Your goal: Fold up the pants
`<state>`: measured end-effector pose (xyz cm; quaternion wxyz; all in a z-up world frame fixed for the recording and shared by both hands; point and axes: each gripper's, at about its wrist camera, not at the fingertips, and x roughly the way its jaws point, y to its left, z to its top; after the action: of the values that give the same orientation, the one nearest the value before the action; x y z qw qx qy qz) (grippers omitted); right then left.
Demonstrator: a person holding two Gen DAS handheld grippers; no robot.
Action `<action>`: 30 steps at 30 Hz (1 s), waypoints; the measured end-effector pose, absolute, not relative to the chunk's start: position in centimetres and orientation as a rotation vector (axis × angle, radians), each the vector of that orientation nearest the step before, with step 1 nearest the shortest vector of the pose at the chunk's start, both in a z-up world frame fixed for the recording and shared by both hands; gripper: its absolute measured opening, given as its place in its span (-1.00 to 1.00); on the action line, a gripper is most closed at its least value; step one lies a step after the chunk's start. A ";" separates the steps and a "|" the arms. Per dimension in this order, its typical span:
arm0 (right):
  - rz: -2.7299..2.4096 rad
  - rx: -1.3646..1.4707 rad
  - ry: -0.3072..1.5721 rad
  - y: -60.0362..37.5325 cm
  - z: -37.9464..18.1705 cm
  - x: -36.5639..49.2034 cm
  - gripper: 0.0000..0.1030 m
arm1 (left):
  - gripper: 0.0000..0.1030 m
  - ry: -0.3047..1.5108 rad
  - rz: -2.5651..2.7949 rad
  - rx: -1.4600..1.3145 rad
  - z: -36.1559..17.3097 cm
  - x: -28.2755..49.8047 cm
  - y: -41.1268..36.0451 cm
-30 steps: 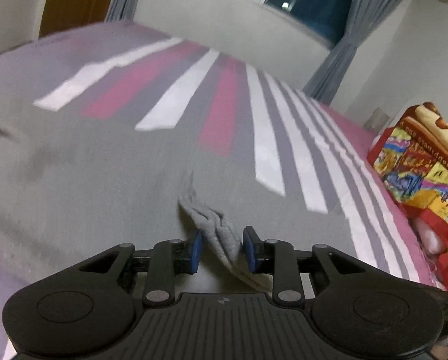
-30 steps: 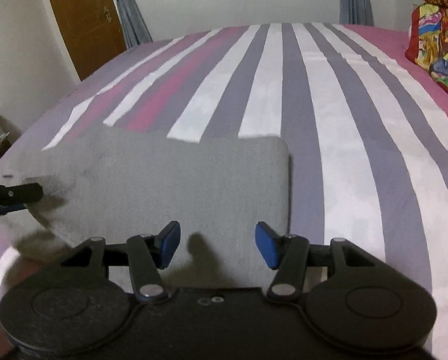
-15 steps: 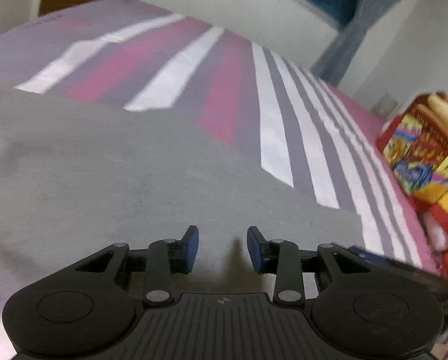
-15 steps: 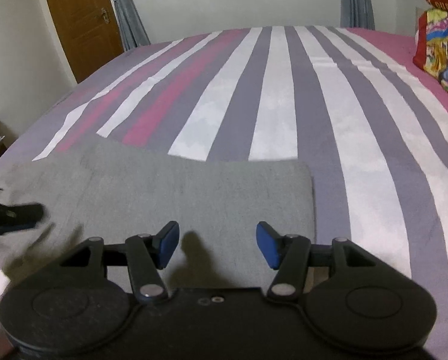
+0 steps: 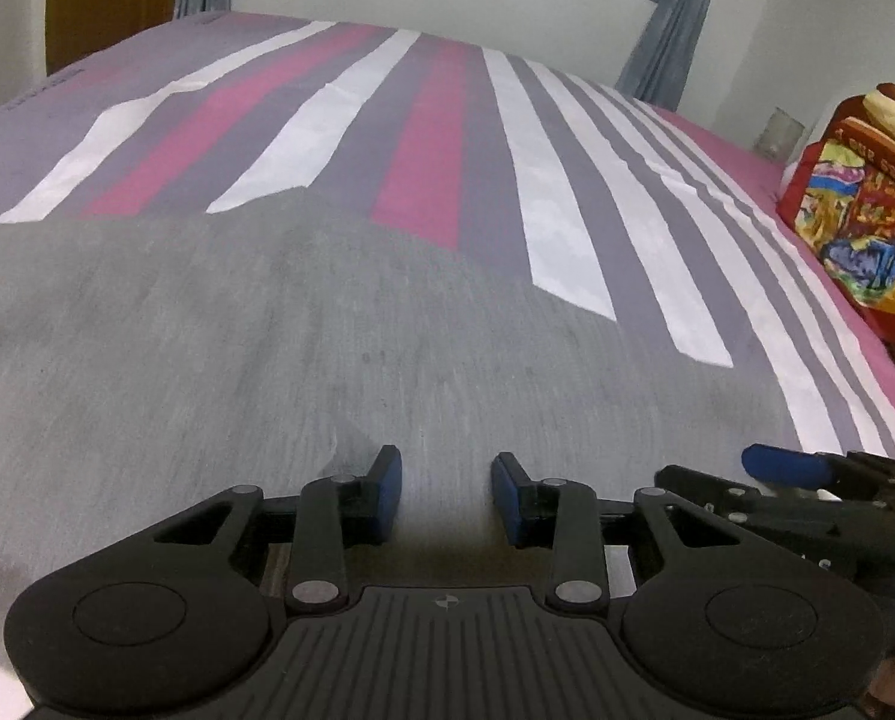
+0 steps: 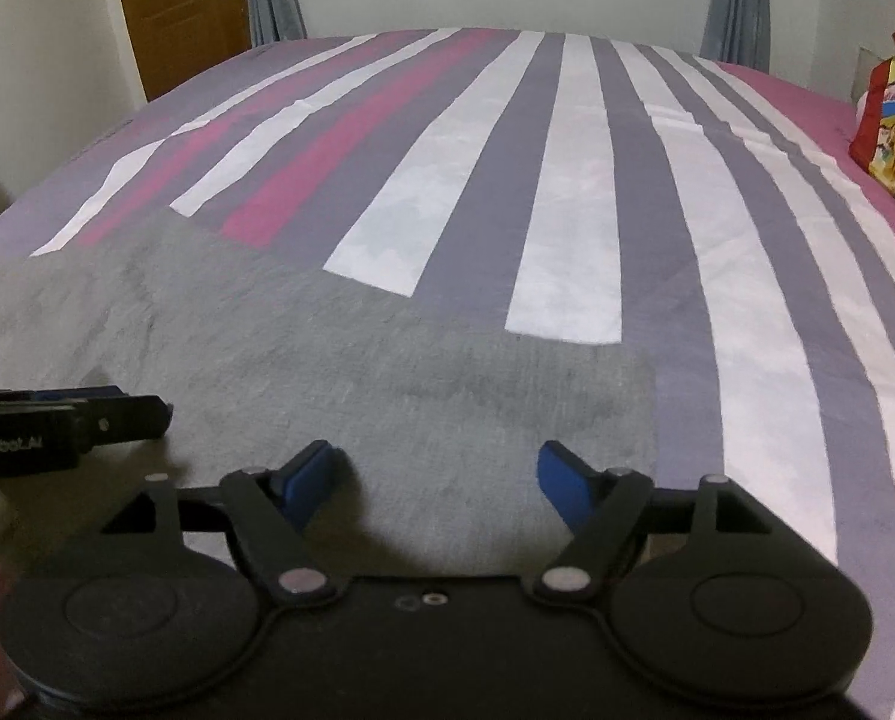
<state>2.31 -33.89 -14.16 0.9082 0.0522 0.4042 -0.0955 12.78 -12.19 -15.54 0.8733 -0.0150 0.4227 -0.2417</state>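
Left wrist view: the grey pants (image 5: pixel 327 324) are spread flat on the striped bed (image 5: pixel 567 180), directly ahead of and beneath the left gripper (image 5: pixel 444 495), whose jaws are parted and empty. The right gripper (image 6: pixel 441 480) is seen wider apart, nothing held, over the garment's right end. The long axis is judged to run left-right across both grippers; waist and hems cannot be told.
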 end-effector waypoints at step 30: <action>-0.144 0.116 0.786 -27.5 -13.1 -1.0 0.28 | -0.33 0.836 -0.367 -0.106 -12.7 7.5 -0.8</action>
<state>-1.01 -27.52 -13.12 0.9197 0.0567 0.3822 -0.0701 7.45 -0.83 -12.68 0.8962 -0.0512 0.4035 -0.1771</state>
